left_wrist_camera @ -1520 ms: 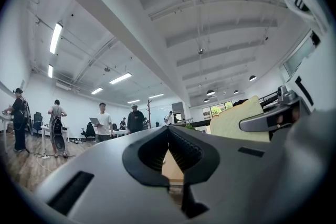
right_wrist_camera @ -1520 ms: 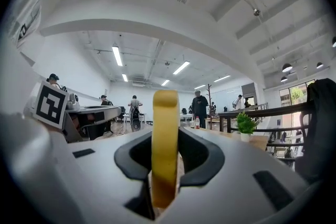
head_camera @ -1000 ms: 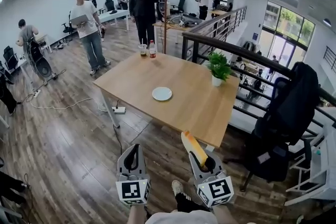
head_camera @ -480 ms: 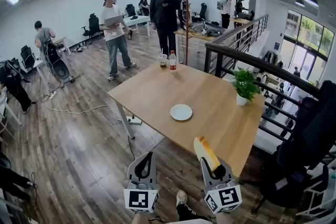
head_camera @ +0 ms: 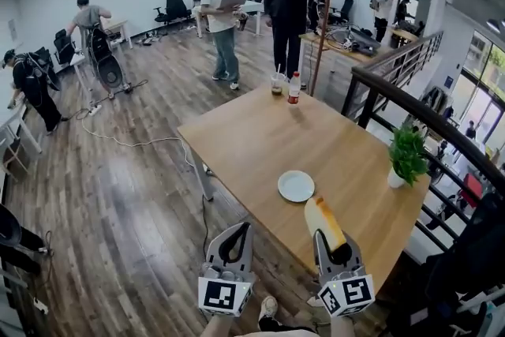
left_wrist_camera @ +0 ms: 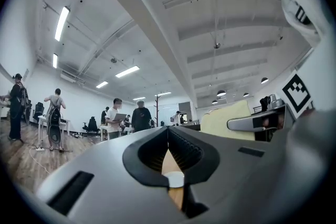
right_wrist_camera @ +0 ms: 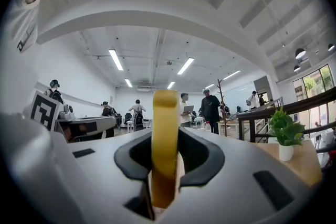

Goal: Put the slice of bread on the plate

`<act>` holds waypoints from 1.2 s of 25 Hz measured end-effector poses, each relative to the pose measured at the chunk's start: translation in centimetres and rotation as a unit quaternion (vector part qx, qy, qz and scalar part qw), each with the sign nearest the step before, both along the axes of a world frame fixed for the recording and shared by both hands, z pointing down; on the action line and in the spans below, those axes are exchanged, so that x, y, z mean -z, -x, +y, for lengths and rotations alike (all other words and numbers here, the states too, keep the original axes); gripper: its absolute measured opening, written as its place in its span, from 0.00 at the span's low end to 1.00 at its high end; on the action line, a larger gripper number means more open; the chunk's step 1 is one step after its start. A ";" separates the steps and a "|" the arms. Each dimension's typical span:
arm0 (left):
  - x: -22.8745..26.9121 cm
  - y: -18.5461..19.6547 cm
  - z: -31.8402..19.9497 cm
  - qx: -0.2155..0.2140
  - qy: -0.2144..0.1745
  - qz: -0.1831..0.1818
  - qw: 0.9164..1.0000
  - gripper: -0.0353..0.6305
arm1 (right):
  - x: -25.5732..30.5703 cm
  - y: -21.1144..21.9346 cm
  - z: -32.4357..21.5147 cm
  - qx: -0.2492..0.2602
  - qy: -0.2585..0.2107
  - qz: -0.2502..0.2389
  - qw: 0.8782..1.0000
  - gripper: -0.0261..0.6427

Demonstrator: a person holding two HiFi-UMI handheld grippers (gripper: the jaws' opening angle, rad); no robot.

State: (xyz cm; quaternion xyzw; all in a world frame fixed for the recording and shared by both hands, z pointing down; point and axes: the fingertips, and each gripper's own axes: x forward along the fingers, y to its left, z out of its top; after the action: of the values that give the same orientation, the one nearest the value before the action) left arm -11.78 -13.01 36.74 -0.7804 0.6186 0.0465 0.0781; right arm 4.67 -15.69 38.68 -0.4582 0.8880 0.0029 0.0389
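A white plate (head_camera: 296, 185) lies on the wooden table (head_camera: 252, 146), near its front edge. My right gripper (head_camera: 331, 239) is shut on a slice of bread (head_camera: 319, 215), which stands upright on its edge just short of the plate, over the table's near edge. In the right gripper view the yellow crust (right_wrist_camera: 165, 113) stands clamped between the black jaws of my right gripper (right_wrist_camera: 165, 136). My left gripper (head_camera: 240, 228) hangs over the floor left of the table corner, shut and holding nothing. In the left gripper view its tips (left_wrist_camera: 168, 131) meet, and the slice (left_wrist_camera: 226, 119) shows at the right.
A bottle (head_camera: 293, 88) and a cup (head_camera: 277, 83) stand at the table's far edge, a potted plant (head_camera: 406, 158) at its right side. A black railing (head_camera: 410, 110) runs behind the table on the right. Several people stand on the wooden floor beyond.
Both grippers have been carried forward toward the table. The plate now lies much closer to the right gripper, which still holds the slice. The left gripper stays shut.
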 end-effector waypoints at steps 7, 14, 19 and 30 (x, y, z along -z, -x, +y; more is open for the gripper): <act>2.1 1.3 -6.2 0.015 -0.018 -0.035 0.999 0.07 | 0.0 0.6 -6.2 0.010 0.000 -0.019 1.000 0.18; 1.6 1.5 -11.0 -0.004 0.001 -0.050 0.999 0.07 | -0.9 1.0 -9.8 -0.011 0.020 -0.039 0.999 0.18; 2.0 1.2 -15.5 -0.040 -0.010 -0.035 0.999 0.07 | 0.1 1.5 -12.6 -0.043 0.018 -0.018 0.999 0.18; 4.4 5.0 -21.6 -0.064 -0.030 -0.017 0.997 0.07 | 2.5 5.5 -17.4 -0.062 0.012 -0.033 0.997 0.18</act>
State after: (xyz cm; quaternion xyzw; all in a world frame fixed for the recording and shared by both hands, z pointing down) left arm -16.75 -34.60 32.32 -0.8162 0.5645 0.0568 0.1088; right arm -0.82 -33.06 36.23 -0.5128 0.8560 -0.0207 0.0626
